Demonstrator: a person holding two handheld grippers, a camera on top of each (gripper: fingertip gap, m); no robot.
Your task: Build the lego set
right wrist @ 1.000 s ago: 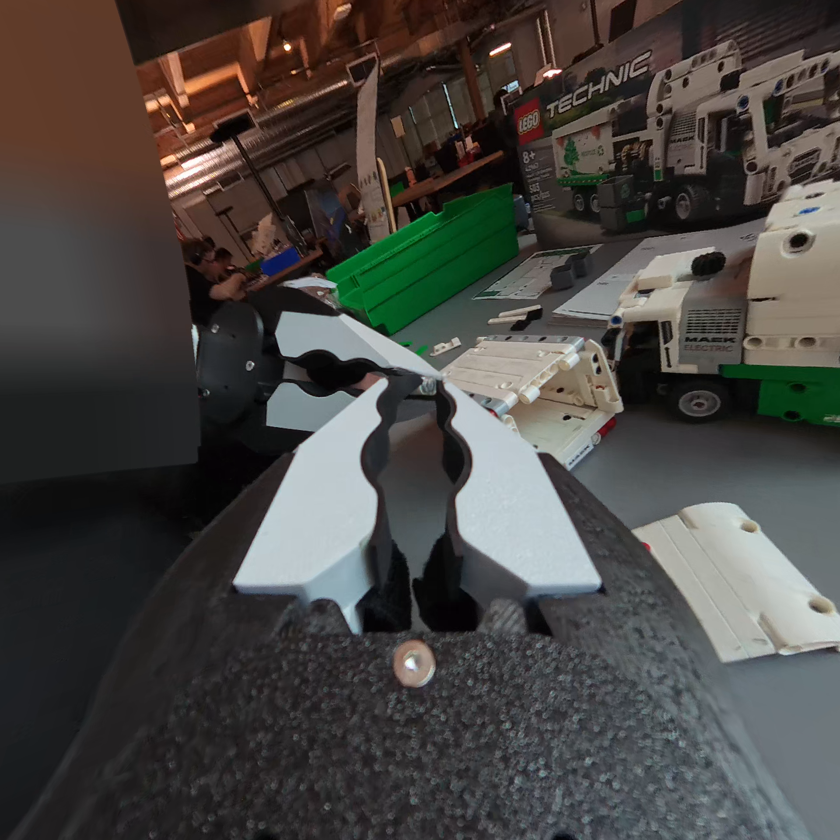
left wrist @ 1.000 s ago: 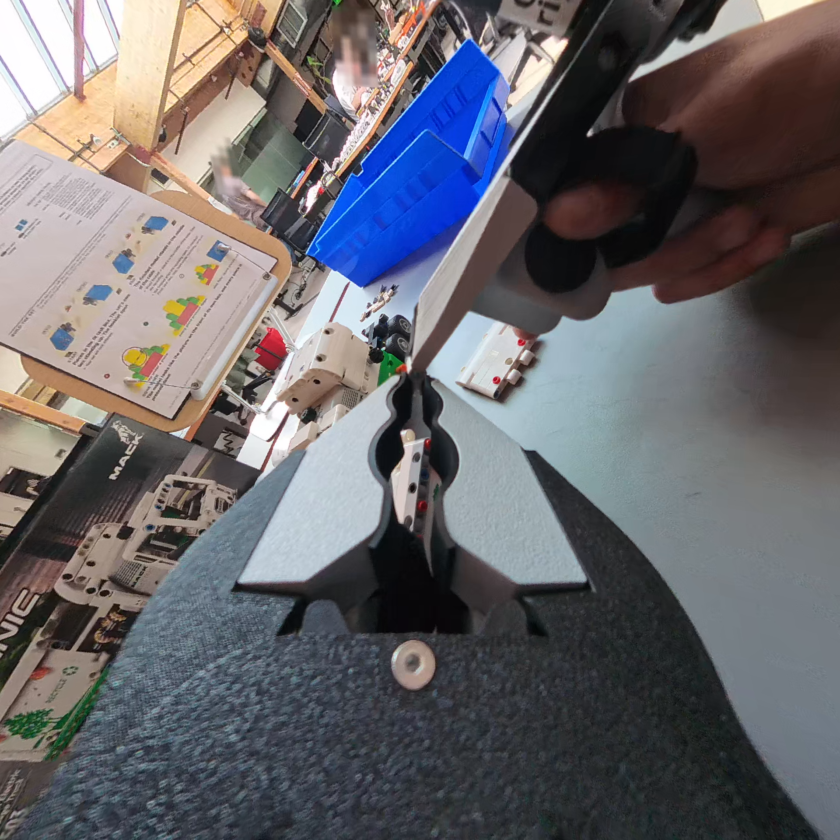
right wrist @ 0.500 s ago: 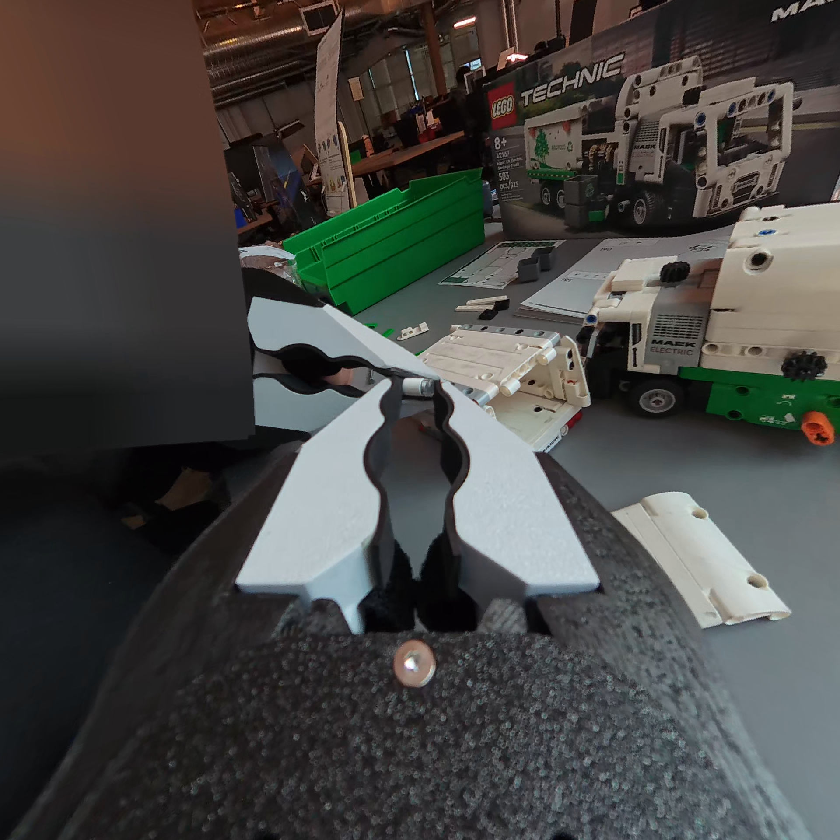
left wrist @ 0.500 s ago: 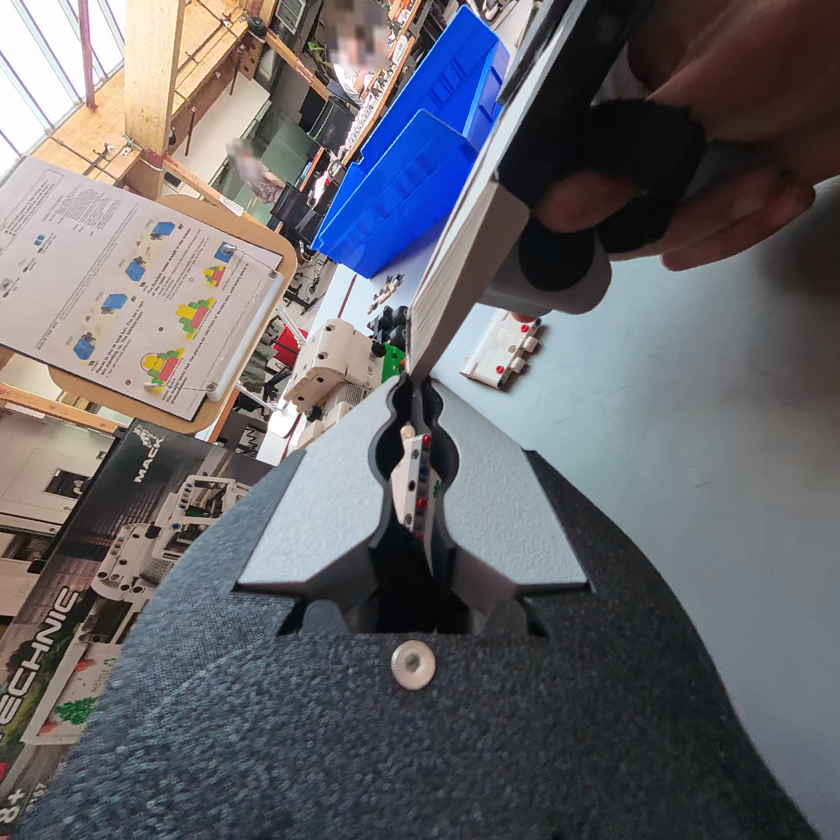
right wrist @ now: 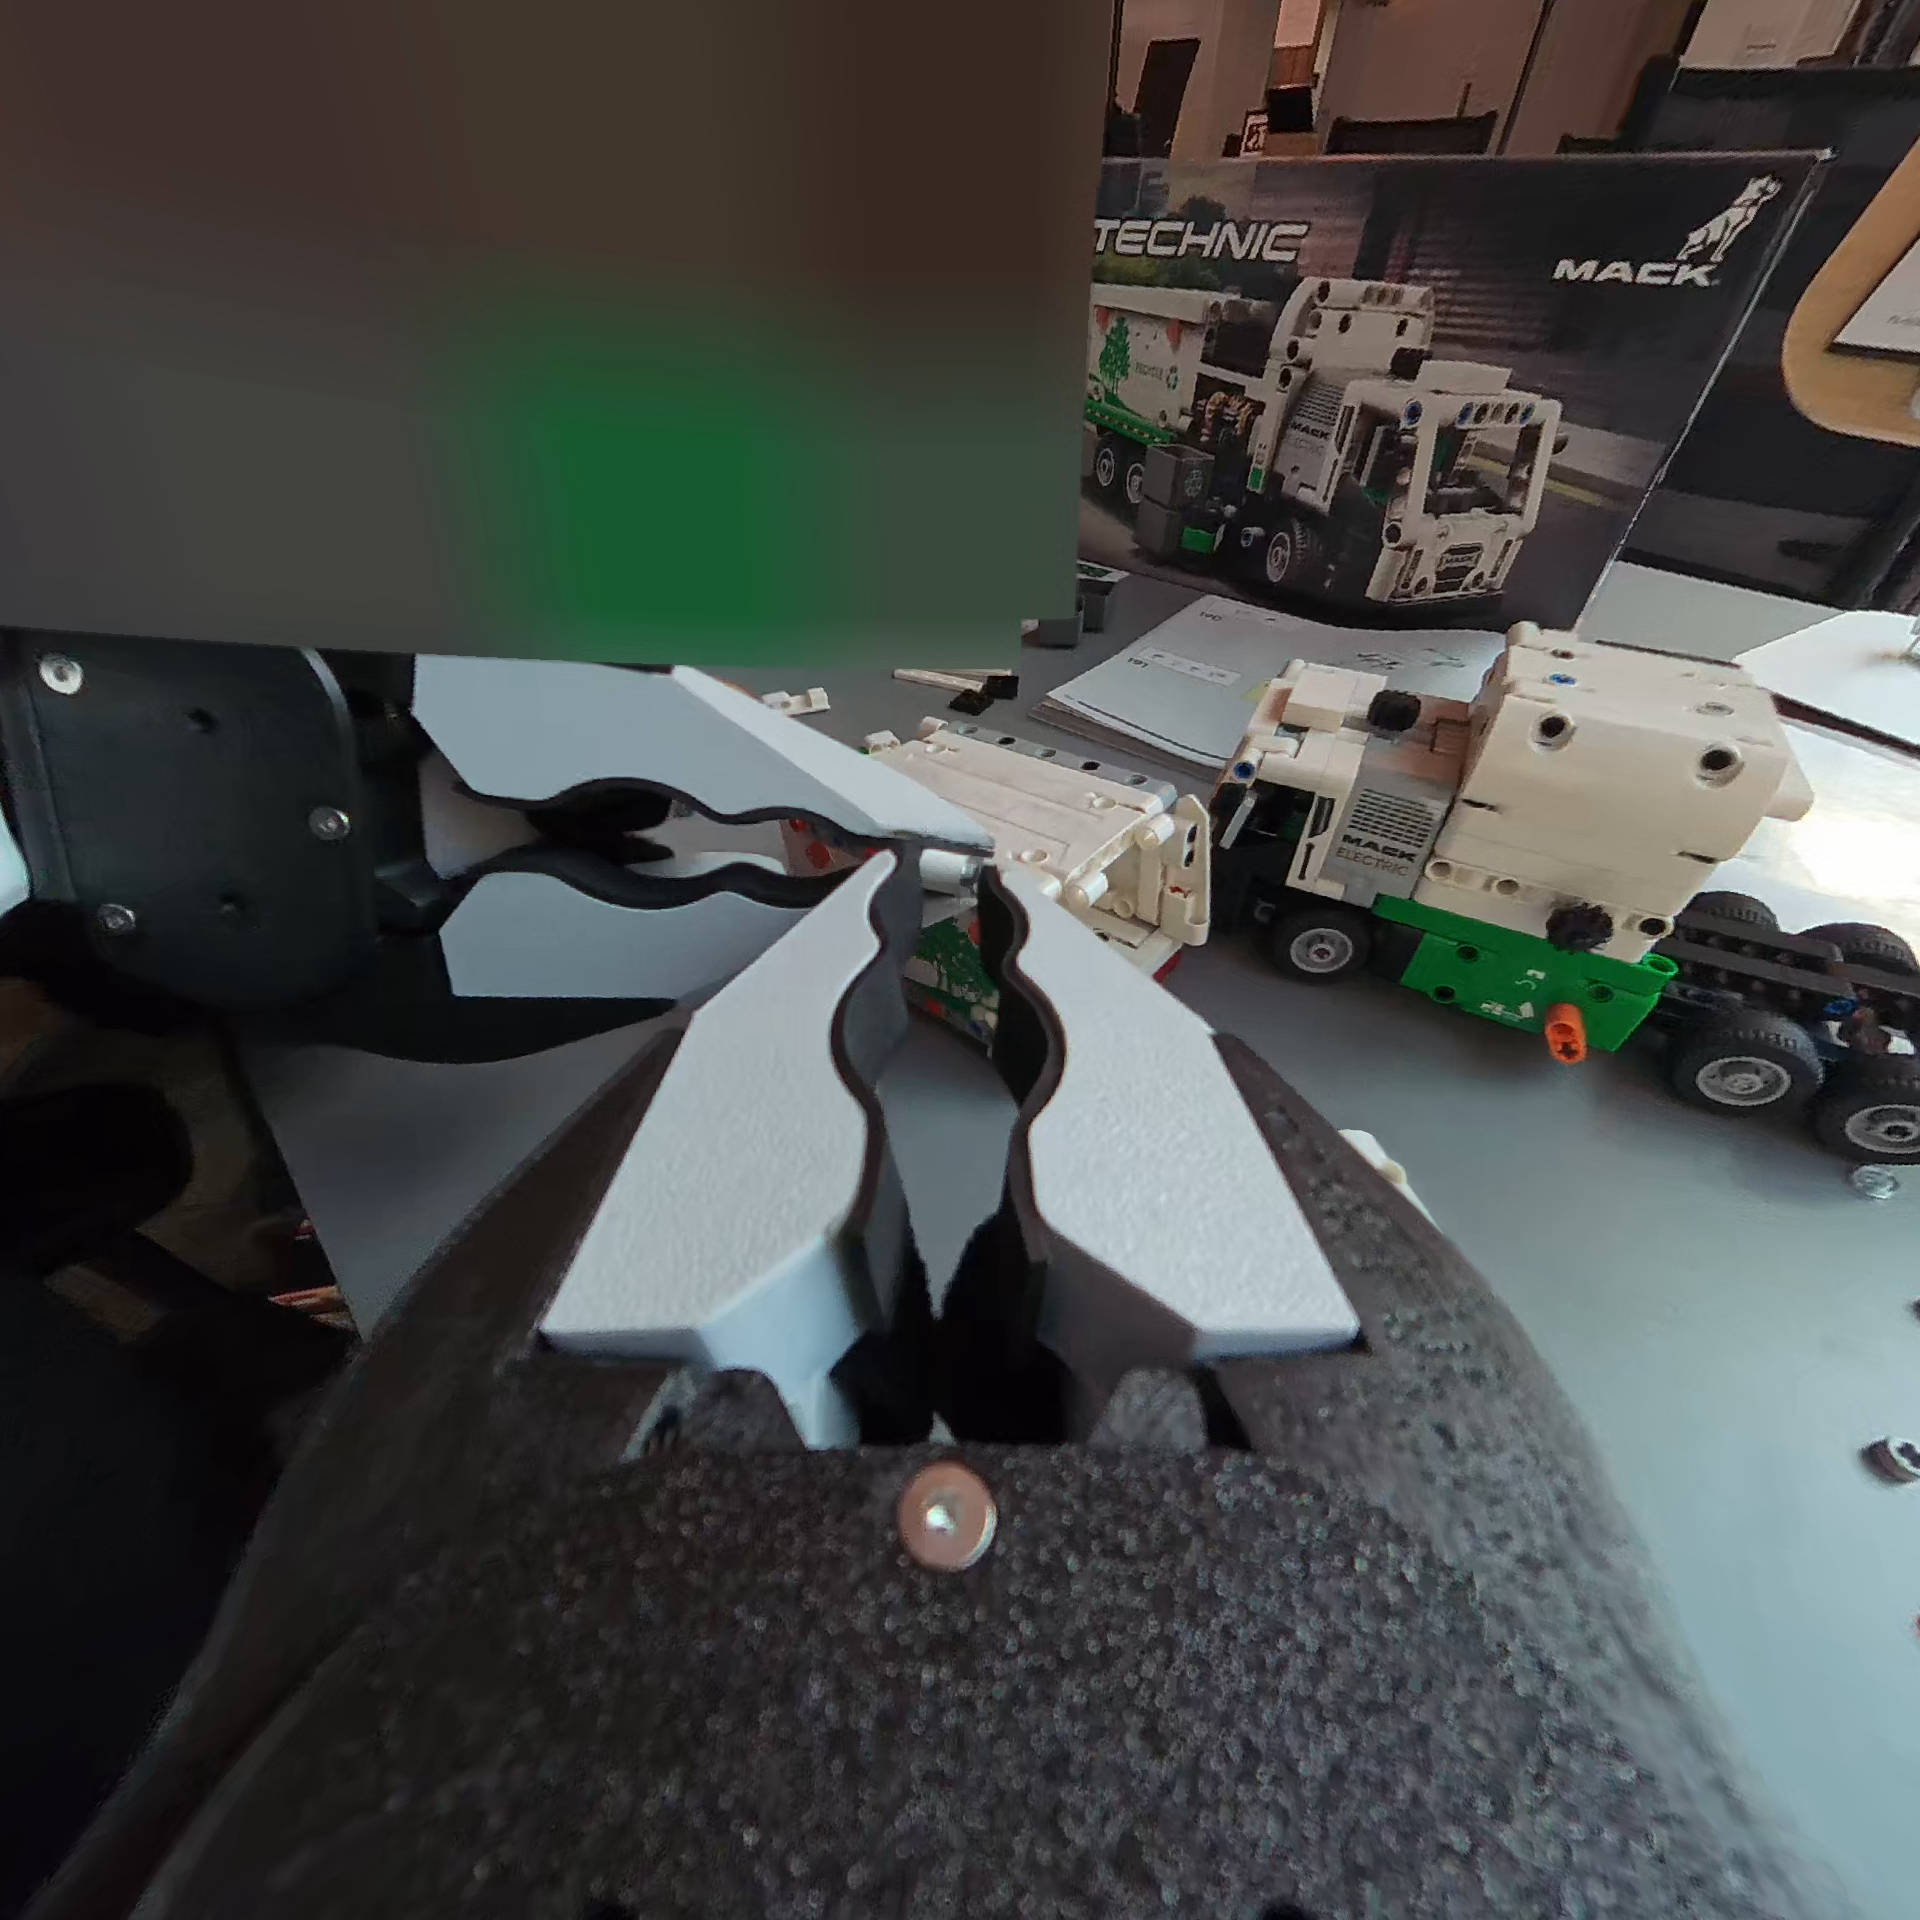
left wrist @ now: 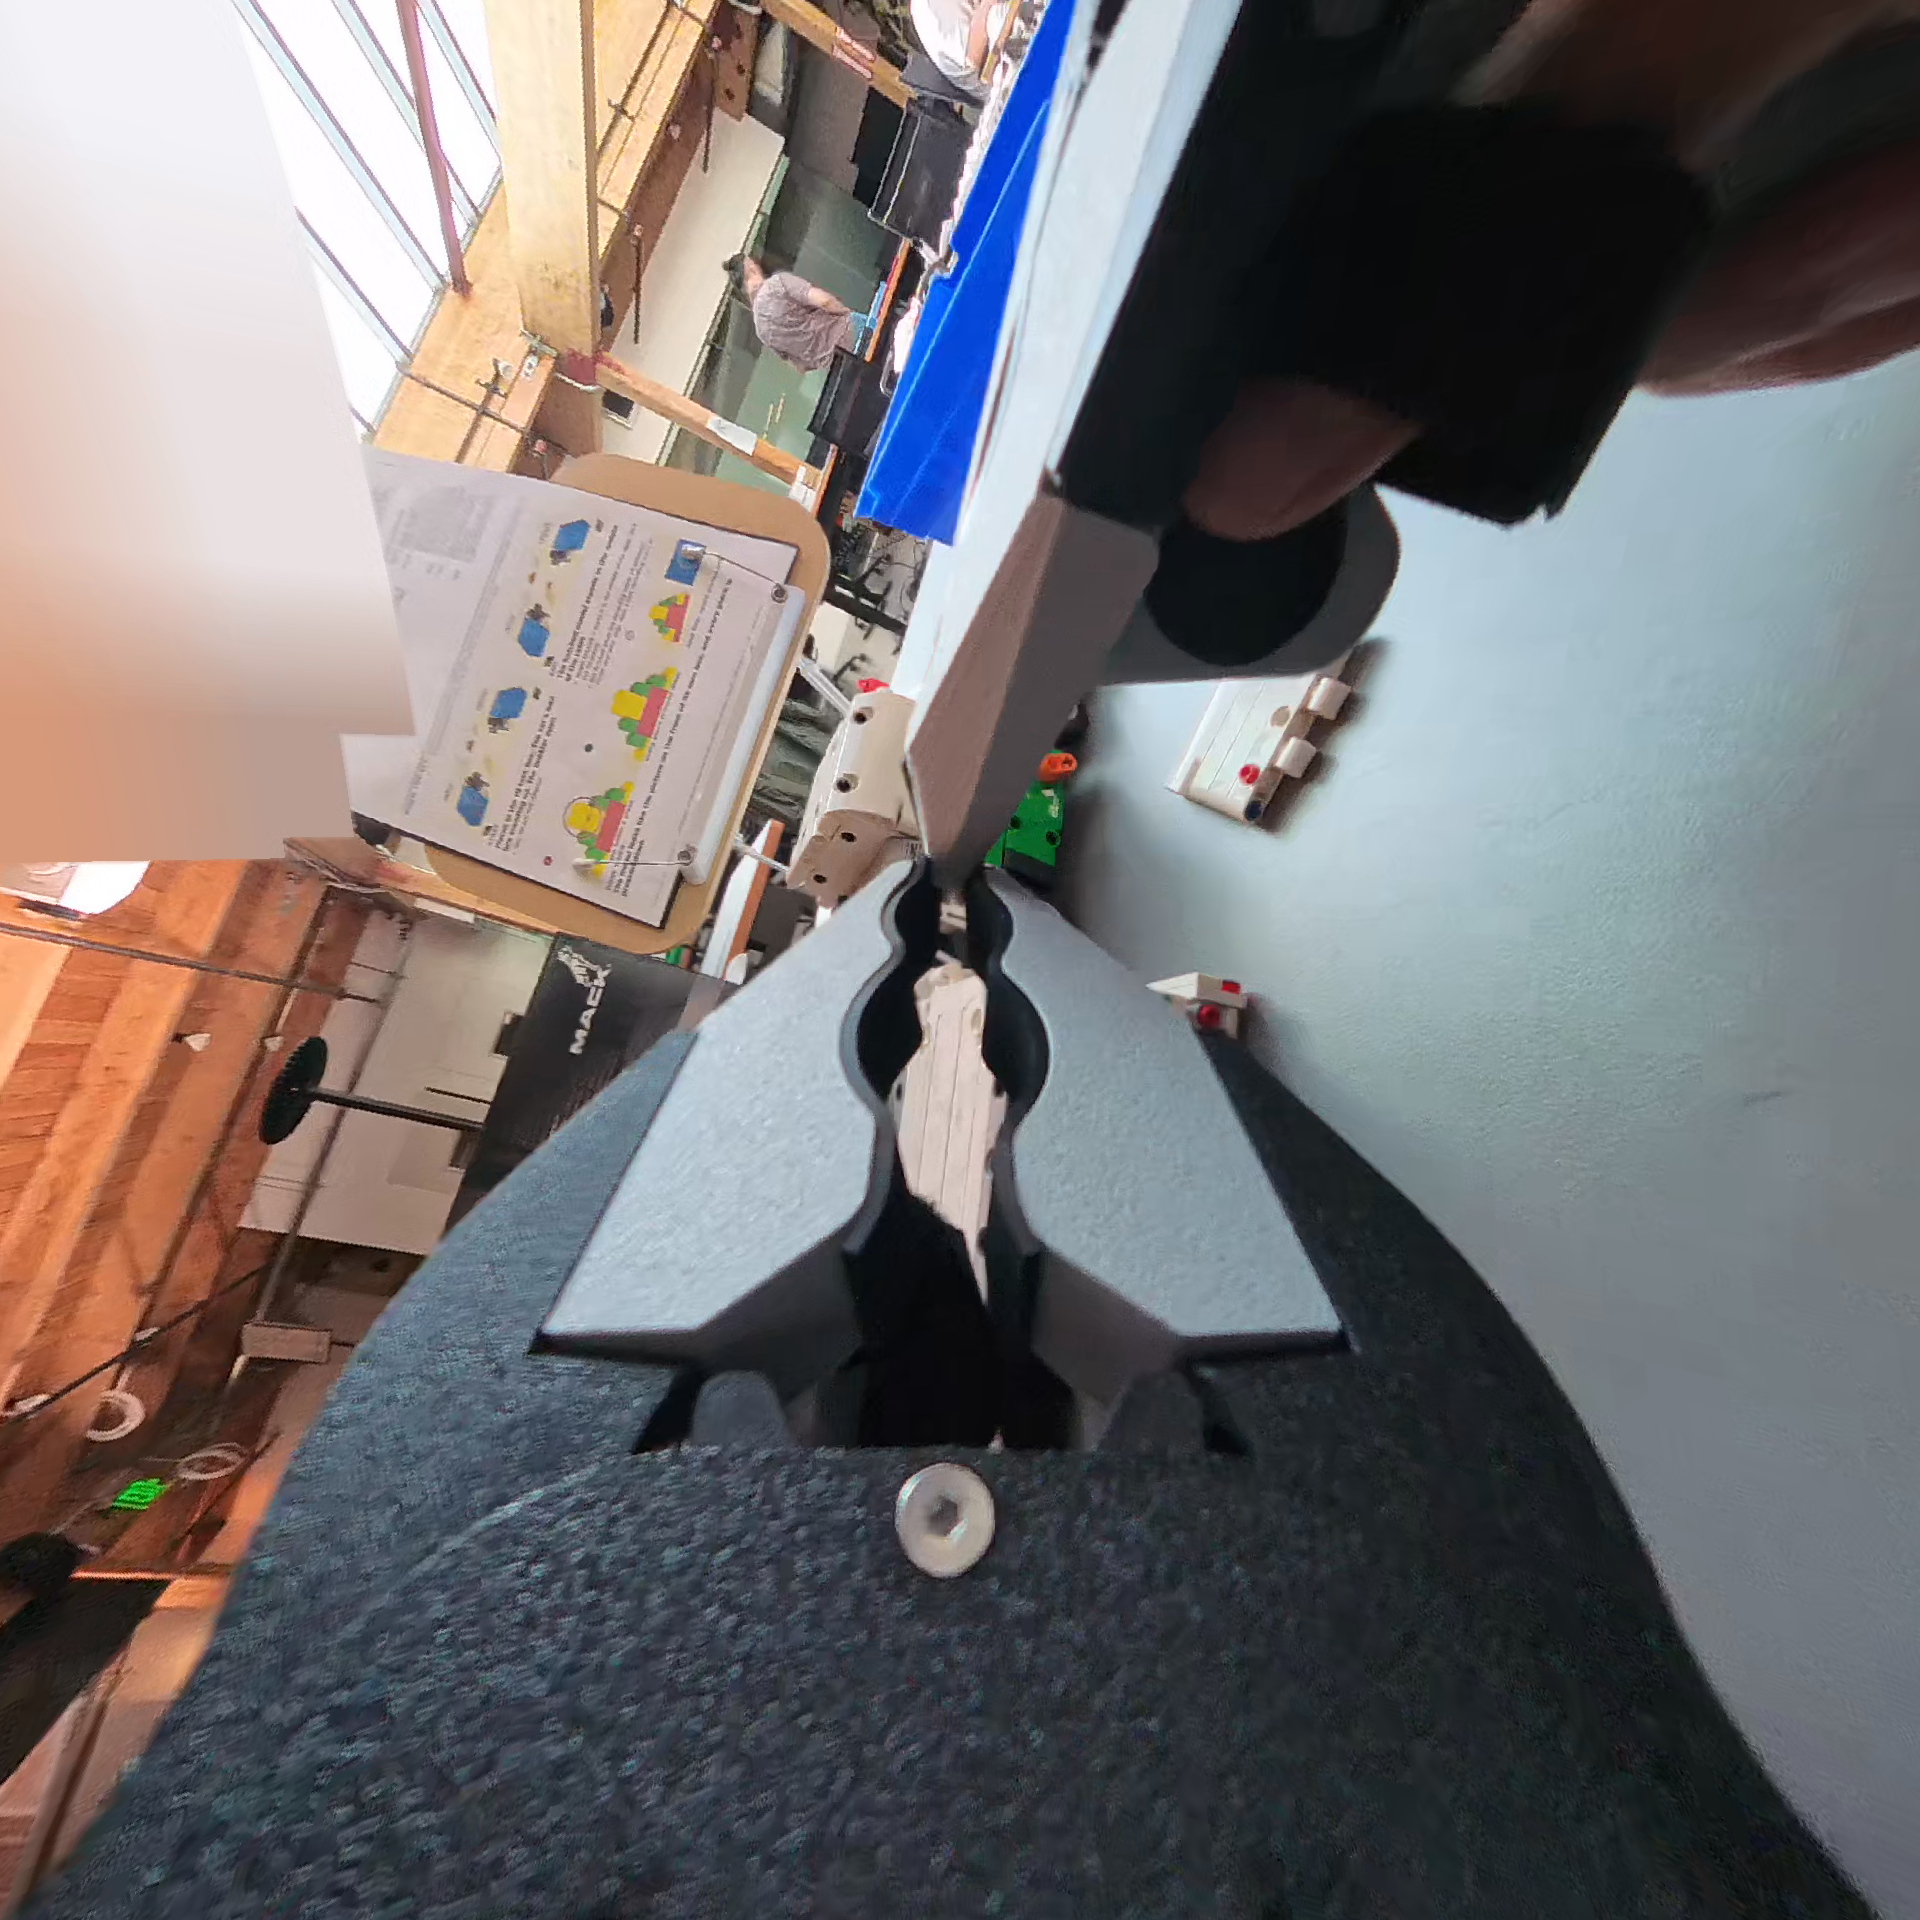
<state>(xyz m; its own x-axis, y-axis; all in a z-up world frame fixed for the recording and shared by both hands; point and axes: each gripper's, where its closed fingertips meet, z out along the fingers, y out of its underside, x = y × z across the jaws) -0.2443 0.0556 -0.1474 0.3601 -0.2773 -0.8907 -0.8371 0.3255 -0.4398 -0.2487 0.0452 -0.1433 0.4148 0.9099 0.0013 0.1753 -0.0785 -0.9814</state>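
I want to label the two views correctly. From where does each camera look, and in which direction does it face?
Left wrist view: sits on the left gripper, rolled sideways, facing along the grey table; shows its fingers shut on a white panel, plus the person's hand holding the right gripper.
Right wrist view: sits on the right gripper, facing across the table to the truck and box; shows its own fingers.
Shared: both grippers, tips close together, and the truck.

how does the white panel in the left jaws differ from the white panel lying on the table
The held panel is clamped in the left gripper, raised off the grey table. The loose panel lies flat on it, untouched, with red and blue pins showing. Both are white and ribbed.
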